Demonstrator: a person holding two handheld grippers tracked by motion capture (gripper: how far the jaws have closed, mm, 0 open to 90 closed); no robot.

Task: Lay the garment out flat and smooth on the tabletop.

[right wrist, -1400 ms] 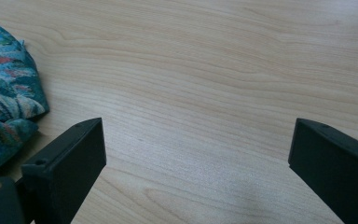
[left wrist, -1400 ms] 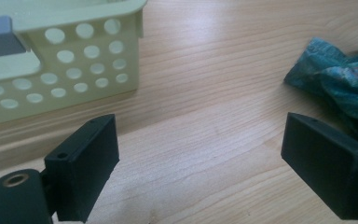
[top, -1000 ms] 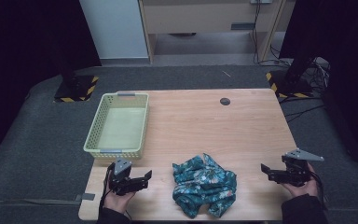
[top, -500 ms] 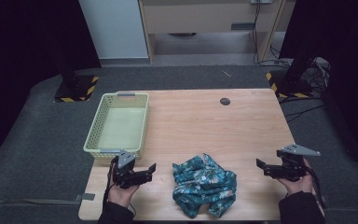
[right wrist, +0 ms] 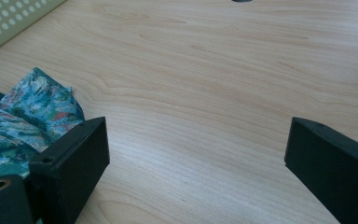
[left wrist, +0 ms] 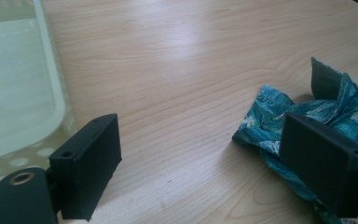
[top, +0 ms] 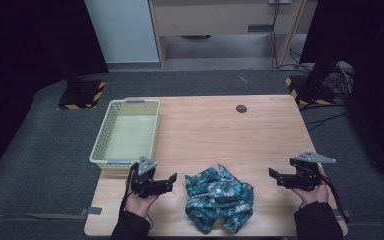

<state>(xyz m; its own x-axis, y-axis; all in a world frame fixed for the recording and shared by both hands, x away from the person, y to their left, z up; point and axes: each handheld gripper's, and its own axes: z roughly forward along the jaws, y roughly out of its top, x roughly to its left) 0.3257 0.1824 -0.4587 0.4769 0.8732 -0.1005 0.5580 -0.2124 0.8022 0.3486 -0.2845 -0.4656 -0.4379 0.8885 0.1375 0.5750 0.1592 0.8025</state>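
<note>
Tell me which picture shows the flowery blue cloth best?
The high view: there the whole crumpled cloth lies on the table between the two grippers. The left gripper view catches just one bunched side of it, partly behind a jaw. The right gripper view catches a corner at its left edge.

The left gripper (left wrist: pixel 200 161) has its jaws wide apart over bare table (left wrist: pixel 177 70), nothing between them. A crumpled teal cloth (left wrist: pixel 270 109) lies by the right jaw, partly behind it. A basket (left wrist: pixel 51 84) stands beside the left jaw.
</note>
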